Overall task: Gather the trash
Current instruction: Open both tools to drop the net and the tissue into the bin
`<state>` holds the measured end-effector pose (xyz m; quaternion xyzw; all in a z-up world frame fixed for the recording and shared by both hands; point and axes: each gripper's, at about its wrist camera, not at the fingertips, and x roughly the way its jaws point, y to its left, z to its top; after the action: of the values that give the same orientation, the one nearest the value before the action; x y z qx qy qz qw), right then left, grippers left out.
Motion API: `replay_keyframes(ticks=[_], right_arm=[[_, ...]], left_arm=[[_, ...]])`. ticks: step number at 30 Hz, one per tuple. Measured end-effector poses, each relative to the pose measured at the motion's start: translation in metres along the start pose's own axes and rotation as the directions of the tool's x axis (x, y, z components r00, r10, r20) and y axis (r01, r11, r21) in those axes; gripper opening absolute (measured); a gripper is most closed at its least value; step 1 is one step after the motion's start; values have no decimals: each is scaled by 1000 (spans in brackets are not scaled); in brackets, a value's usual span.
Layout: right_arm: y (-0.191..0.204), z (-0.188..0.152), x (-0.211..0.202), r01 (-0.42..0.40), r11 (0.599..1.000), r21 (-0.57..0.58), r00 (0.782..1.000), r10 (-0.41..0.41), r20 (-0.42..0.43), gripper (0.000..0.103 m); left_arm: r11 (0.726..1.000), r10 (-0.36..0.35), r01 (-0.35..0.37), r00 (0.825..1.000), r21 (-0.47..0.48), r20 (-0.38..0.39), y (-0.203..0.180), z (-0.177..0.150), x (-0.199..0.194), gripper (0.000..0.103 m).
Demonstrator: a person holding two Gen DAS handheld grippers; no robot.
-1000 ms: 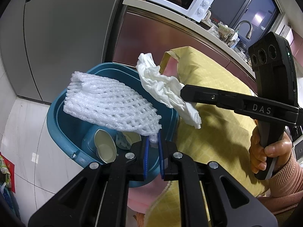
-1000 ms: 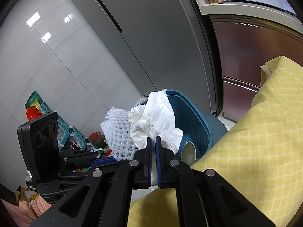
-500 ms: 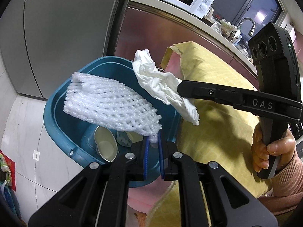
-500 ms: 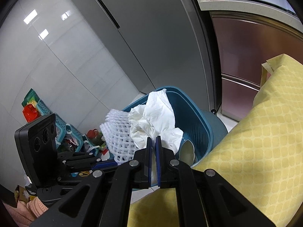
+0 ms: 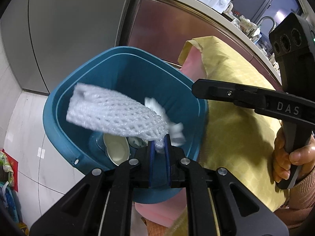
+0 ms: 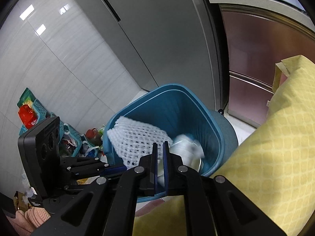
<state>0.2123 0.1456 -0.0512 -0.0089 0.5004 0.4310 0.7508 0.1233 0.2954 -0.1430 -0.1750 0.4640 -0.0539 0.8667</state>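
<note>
Dumping step: inside the square blue plastic bin [image 5: 59, 116], the left gripper [image 5: 159, 147] pinches a corner of the white foam fruit net [image 5: 116, 116]. The right gripper [image 6: 159, 162], nearly closed and empty, has let the crumpled white tissue [image 6: 187, 147] drop in. Next, I judge, the net needs releasing.

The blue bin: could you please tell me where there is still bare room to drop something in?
Free: the far half, between the foam net and the far wall of the blue bin; also the white floor between bin and grey fridge door. Crowded: the bottom by the left fingers, holding a cup and a tissue.
</note>
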Motion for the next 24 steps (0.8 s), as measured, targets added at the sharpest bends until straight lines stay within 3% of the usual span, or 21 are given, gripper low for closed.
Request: replay_keyframes(ticks=[12,17,24], right_arm=[[-7,-10,-23,-26,999,23,999,25,47,10],[-8,-20,-56,-35,999,10,994,34,106,19],[-18,-46,-121,-17,1000,-1,978,17,209,29]], left_arm=[[999,25,-25,1000,-34,-16,5,5,15,19],[999,43,-43,998,-2,49,-9,5,-8,25],[990,-67,44,983,132,171,-63,4,-56,44]])
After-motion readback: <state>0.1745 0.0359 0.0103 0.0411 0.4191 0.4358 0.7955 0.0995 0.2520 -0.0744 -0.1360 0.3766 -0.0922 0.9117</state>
